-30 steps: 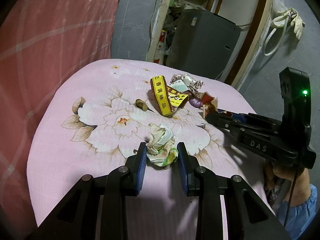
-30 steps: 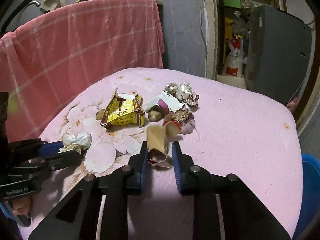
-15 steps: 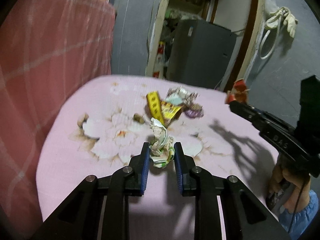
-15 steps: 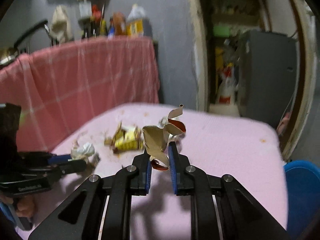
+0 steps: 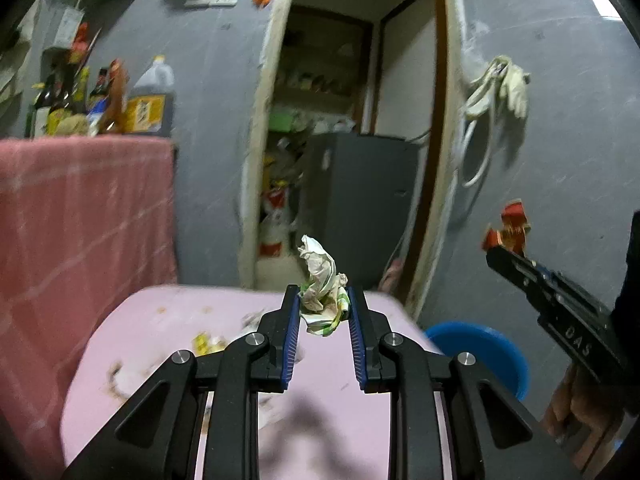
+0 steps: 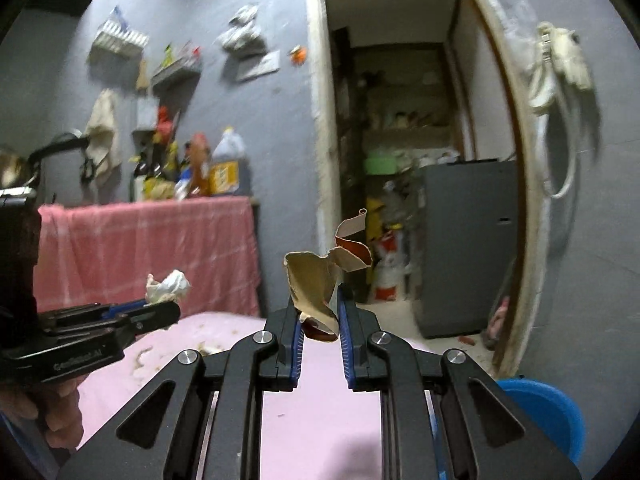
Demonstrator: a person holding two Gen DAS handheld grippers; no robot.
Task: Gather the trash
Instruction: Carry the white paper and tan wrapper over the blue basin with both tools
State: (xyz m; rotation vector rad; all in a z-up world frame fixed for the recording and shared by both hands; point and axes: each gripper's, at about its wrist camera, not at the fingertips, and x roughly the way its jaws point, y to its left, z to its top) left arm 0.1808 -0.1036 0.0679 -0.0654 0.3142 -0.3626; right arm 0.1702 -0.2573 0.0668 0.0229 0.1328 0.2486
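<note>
My left gripper (image 5: 322,300) is shut on a crumpled white and green tissue wad (image 5: 320,280), held up above the pink flowered table (image 5: 160,320). My right gripper (image 6: 318,312) is shut on a torn brown and red wrapper (image 6: 316,284), also lifted off the table. In the left wrist view the right gripper (image 5: 496,254) shows at the right with the red wrapper (image 5: 510,228) at its tips. In the right wrist view the left gripper (image 6: 168,308) shows at the left with the tissue wad (image 6: 170,284). Some trash (image 5: 208,342) still lies on the table.
A blue bin (image 5: 480,348) (image 6: 544,408) stands on the floor beyond the table's right edge. A pink checked cloth (image 5: 80,216) covers a counter with bottles (image 5: 104,100) at the left. A doorway holds a grey cabinet (image 5: 360,192). A hand (image 5: 576,404) grips the right tool.
Both grippers have closed on their pieces and lifted them off the table, tilting up towards level. The table has dropped low in both views and the blue bin has come into sight.
</note>
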